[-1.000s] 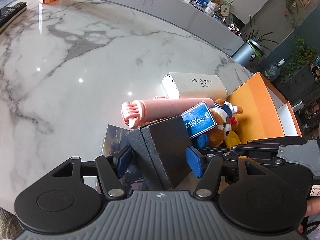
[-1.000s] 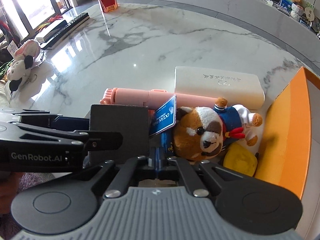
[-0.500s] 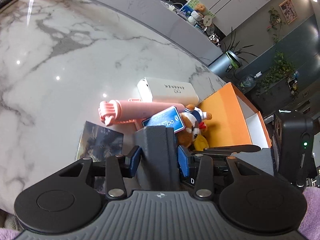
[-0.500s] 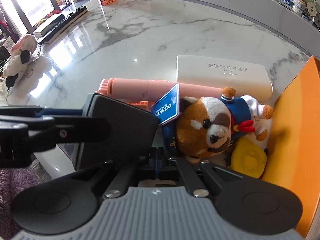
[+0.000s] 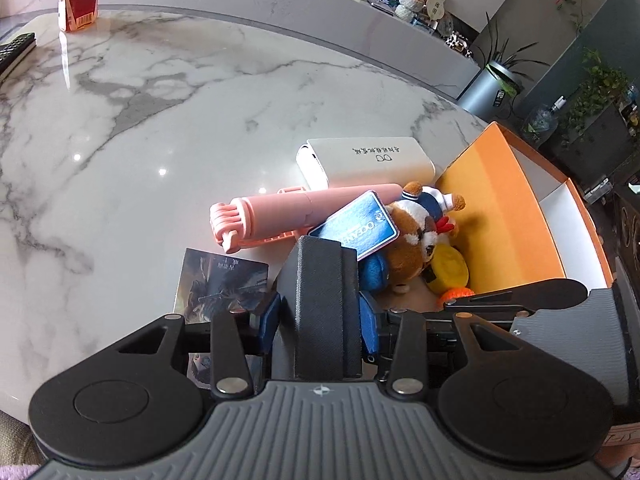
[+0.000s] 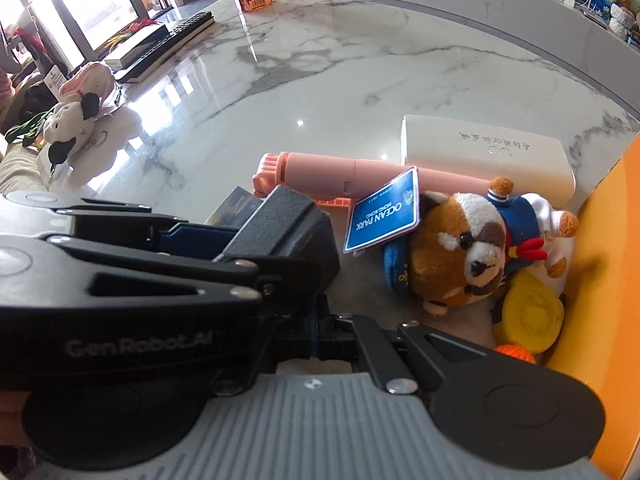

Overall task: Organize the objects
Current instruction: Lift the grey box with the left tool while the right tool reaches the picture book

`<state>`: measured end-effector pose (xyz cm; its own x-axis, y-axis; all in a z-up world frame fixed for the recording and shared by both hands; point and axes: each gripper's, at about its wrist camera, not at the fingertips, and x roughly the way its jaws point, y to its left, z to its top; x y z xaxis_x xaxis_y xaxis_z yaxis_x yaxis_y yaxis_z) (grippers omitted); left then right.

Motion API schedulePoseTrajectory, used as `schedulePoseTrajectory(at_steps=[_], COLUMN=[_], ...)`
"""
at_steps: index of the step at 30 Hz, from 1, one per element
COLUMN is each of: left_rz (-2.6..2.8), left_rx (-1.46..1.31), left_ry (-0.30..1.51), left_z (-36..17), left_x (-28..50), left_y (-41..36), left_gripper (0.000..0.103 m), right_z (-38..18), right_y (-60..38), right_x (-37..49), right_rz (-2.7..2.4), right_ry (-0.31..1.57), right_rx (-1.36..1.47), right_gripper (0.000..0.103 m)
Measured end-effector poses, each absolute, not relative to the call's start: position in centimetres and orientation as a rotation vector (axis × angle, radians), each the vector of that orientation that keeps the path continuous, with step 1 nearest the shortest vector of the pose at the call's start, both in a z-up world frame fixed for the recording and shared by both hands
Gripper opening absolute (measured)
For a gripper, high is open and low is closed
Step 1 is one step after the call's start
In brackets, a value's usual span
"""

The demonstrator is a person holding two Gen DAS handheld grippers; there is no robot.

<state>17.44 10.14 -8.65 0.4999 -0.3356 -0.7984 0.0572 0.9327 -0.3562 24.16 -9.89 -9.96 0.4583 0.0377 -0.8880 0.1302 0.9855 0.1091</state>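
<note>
The dark grey case (image 5: pixel 320 304) sits clamped between the blue pads (image 5: pixel 269 322) of the left gripper (image 5: pixel 318 320), lifted just above the marble table (image 5: pixel 160 120), beside the photo card (image 5: pixel 220 284) and pink stick (image 5: pixel 288 212). Right gripper (image 6: pixel 320 340) is pinched together on nothing, low by the plush dog (image 6: pixel 460 256) and orange box (image 6: pixel 616 280)
</note>
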Motion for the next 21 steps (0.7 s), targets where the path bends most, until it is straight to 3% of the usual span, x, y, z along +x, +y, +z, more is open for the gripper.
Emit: schedulePoseTrajectory(at_steps=[12,21], left_rz=[-0.131,-0.008], left_rx=[-0.216,-0.150], left_ry=[0.853,0.995], left_z=[-1.8,-6.9], left_x=[14.1,15.7], left_y=[14.7,17.4], left_gripper=[0.046,0.046], right_z=[-7.3,-9.9], right_y=[-9.7,-8.6], right_x=[22.8,24.6], right_rz=[-0.101,-0.146], right_ry=[1.002,0.982], right_rx=[0.295,0.474], right_gripper=[0.006,0.031])
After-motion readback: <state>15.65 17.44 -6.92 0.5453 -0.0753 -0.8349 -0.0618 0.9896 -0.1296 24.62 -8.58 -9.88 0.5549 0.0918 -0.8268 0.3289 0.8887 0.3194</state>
